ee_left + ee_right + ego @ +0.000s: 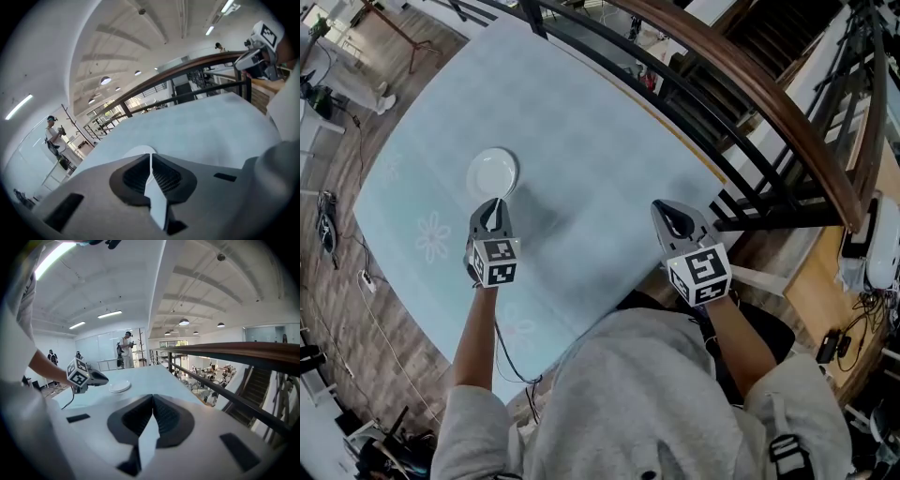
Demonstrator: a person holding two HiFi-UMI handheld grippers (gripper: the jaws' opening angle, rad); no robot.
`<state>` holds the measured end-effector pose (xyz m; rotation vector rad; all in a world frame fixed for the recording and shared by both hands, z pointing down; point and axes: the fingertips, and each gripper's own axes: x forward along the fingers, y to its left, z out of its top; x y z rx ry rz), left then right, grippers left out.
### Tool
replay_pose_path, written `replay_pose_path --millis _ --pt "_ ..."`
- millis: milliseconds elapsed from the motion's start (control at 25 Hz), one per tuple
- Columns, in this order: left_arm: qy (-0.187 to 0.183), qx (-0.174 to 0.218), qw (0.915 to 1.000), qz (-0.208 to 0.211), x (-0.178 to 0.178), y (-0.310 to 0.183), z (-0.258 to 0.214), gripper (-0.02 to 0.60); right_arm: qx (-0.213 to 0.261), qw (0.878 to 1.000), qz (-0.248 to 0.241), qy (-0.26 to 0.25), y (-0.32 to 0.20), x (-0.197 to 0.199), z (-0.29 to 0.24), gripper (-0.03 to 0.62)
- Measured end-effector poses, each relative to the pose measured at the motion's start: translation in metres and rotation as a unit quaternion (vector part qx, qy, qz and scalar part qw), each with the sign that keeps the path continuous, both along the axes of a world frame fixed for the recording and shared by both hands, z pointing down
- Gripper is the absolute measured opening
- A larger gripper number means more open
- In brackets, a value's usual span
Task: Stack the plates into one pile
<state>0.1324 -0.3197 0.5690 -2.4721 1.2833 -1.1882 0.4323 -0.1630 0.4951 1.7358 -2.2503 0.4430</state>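
Observation:
A white plate (492, 173) rests on the pale blue tablecloth (581, 141); in the right gripper view the plate (120, 386) looks like a low pile of more than one. My left gripper (492, 210) hovers just short of the plate's near rim, pointing at it. Its jaws stand a narrow slit apart with nothing between them, and the plate's rim (138, 151) shows just beyond the left gripper (151, 157). My right gripper (669, 216) hangs over the table's right side, far from the plate. The right gripper (153, 399) is shut and empty.
A dark metal railing with a wooden handrail (750, 94) runs along the table's far right edge. The table's near edge (534, 361) lies by the person's body. People (125, 348) stand far off in the hall.

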Motion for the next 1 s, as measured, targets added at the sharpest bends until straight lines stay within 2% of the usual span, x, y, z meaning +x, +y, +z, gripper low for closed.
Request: replay_pose_path --millis 120,280,400,520,640,800,1000 --pt "0.060 0.004 0.9979 -0.024 -0.005 0.033 -0.028 0.020 0.014 1.000 0.007 -0.008 0.003 -0.007 -0.011 0.026" --pt "0.123 0.000 0.9921 -0.023 -0.011 0.079 -0.055 0.018 0.032 0.999 0.007 -0.012 0.008 -0.034 -0.028 0.026" --pt "0.166 0.003 0.9858 -0.028 -0.031 0.112 -0.076 0.018 0.040 0.999 0.011 -0.005 0.014 -0.063 -0.041 0.026" --pt "0.198 0.015 0.9789 -0.049 -0.069 0.143 -0.099 0.018 0.046 0.999 0.022 -0.009 0.027 -0.098 -0.052 0.026" --pt "0.229 0.023 0.9697 -0.082 -0.121 0.169 -0.121 0.020 0.054 0.998 0.037 -0.013 0.045 -0.136 -0.064 0.026" --pt "0.259 0.043 0.9600 -0.098 -0.176 0.191 -0.139 0.018 0.059 0.998 0.036 -0.010 0.067 -0.186 -0.073 0.026" --pt "0.267 0.062 0.9576 -0.090 -0.226 0.219 -0.148 0.019 0.068 0.997 0.041 0.013 0.099 -0.236 -0.074 0.026"
